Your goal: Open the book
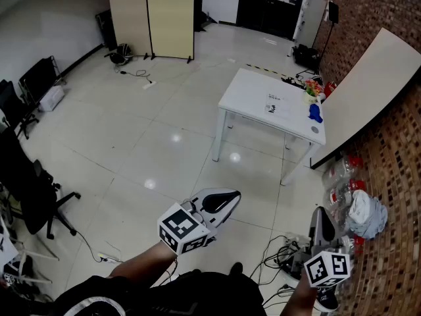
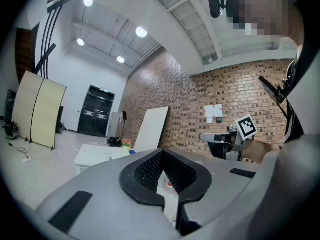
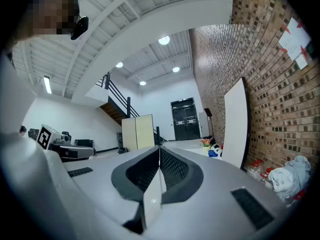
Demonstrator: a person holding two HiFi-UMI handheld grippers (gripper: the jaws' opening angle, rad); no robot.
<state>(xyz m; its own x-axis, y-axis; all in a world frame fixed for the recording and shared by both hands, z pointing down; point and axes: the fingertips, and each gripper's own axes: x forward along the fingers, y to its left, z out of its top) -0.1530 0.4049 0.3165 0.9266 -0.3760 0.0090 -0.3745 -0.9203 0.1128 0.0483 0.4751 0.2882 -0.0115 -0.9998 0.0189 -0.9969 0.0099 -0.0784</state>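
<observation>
- Left gripper (image 1: 231, 196): held level over the tiled floor (image 1: 151, 150), its marker cube (image 1: 182, 230) toward the person. In the left gripper view the jaws meet at their tips and nothing lies between them.
- Right gripper (image 1: 320, 213): at the lower right of the head view, above a tangle of cables (image 1: 281, 254). In the right gripper view the jaws are fully closed and empty.
- Book (image 1: 274, 104): a flat white item with dark print, lying closed on the white worktop (image 1: 247, 96), toward its right-hand end. It is well ahead of both grippers and neither touches it.
- Also on the worktop: a blue object (image 1: 316, 113) just right of the book, and a small bunch of flowers (image 1: 312, 88) at the far corner.
- Surroundings: a white board (image 1: 371, 87) leans on the brick wall (image 1: 398, 189) beside the worktop. Plastic bottles (image 1: 337, 184) and a bundle of cloth (image 1: 366, 213) lie at the wall's foot. A folding screen (image 1: 161, 15) stands at the far side of the room, and office chairs (image 1: 26, 189) stand at the left.
</observation>
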